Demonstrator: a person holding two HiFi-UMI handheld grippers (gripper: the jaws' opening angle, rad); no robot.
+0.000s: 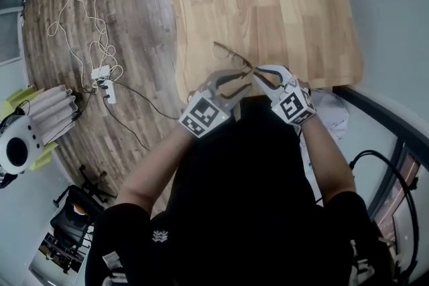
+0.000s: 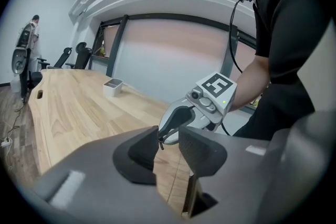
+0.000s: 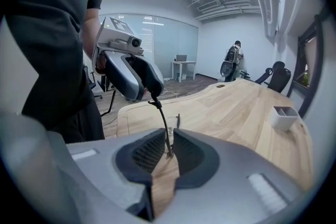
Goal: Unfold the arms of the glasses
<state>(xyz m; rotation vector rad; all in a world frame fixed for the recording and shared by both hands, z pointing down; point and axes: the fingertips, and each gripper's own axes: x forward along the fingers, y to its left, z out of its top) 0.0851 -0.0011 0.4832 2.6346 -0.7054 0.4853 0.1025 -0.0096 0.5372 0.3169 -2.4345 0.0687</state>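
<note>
**Head view.** Two grey moulded-plastic grippers, each bearing a cube of black-and-white square markers, are meeting tip to tip over the near edge of a pale, straight-grained wooden table (image 1: pixel 268 3). The glasses (image 1: pixel 231 58), a thin dark wire frame, are showing just beyond the jaws of the left gripper (image 1: pixel 248 79) and the right gripper (image 1: pixel 260 77).

**Left gripper view.** The matt black, wedge-shaped pads (image 2: pixel 137 152) are standing apart, with bare table grain showing through the gap. The end of the glasses arm (image 2: pixel 160 142) is touching only the tip of the pad at the view's left, and nothing is being pressed between the two. Straight beyond the jaws, the right gripper's curved grey fingers are pointing back at them. A small white rectangular tray (image 2: pixel 112 86) is sitting far beyond the jaws, to their left.

**Right gripper view.** The ribbed black pads (image 3: pixel 147 150) are standing almost together, pinching the lower end of the glasses arm. This arm is a thin, dark, gently curved rod rising out of the gap to the black-padded tips of the left gripper, above and beyond. A clear lens (image 3: pixel 171 124) with a dark rim is showing just beyond the jaws, right of the rod.
</note>
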